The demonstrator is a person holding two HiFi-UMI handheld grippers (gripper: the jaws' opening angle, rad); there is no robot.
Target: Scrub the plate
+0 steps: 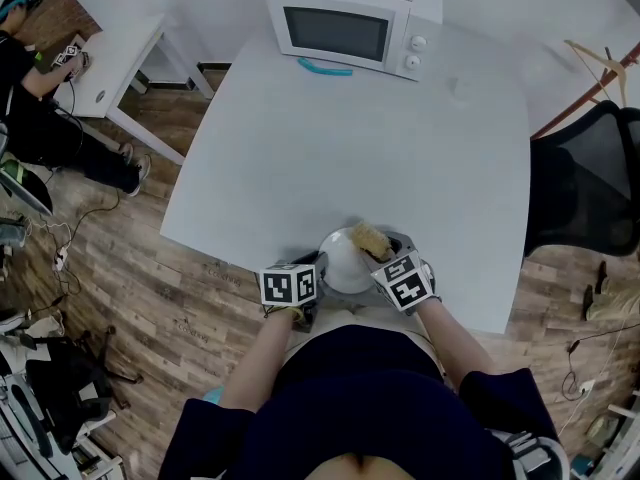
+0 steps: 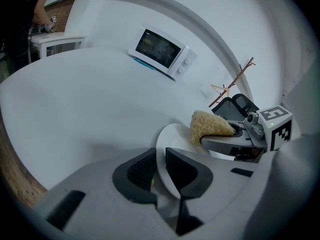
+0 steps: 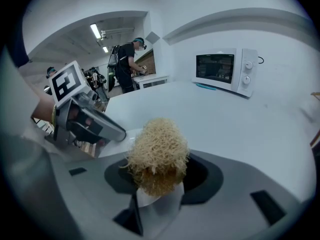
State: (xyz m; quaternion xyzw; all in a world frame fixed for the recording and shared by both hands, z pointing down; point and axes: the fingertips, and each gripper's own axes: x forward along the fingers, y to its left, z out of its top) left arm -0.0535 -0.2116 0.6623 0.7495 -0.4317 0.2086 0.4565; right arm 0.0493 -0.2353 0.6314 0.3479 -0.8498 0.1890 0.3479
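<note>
A white plate (image 1: pixel 343 258) is at the near edge of the white table (image 1: pixel 350 148), tilted on its rim. My left gripper (image 1: pixel 317 268) is shut on the plate's left rim; in the left gripper view the rim (image 2: pixel 167 144) runs between the two dark pads (image 2: pixel 137 171). My right gripper (image 1: pixel 386 252) is shut on a tan, fibrous scrubber (image 1: pixel 370 239), which rests against the plate's right side. In the right gripper view the scrubber (image 3: pixel 157 154) fills the gap between the jaws and hides most of the plate.
A white microwave (image 1: pixel 350 18) stands at the table's far edge, with a teal object (image 1: pixel 325 67) lying in front of it. A black chair (image 1: pixel 590 168) and a wooden rack (image 1: pixel 600 68) are to the right. A person sits at a small white table (image 1: pixel 110 58) at far left.
</note>
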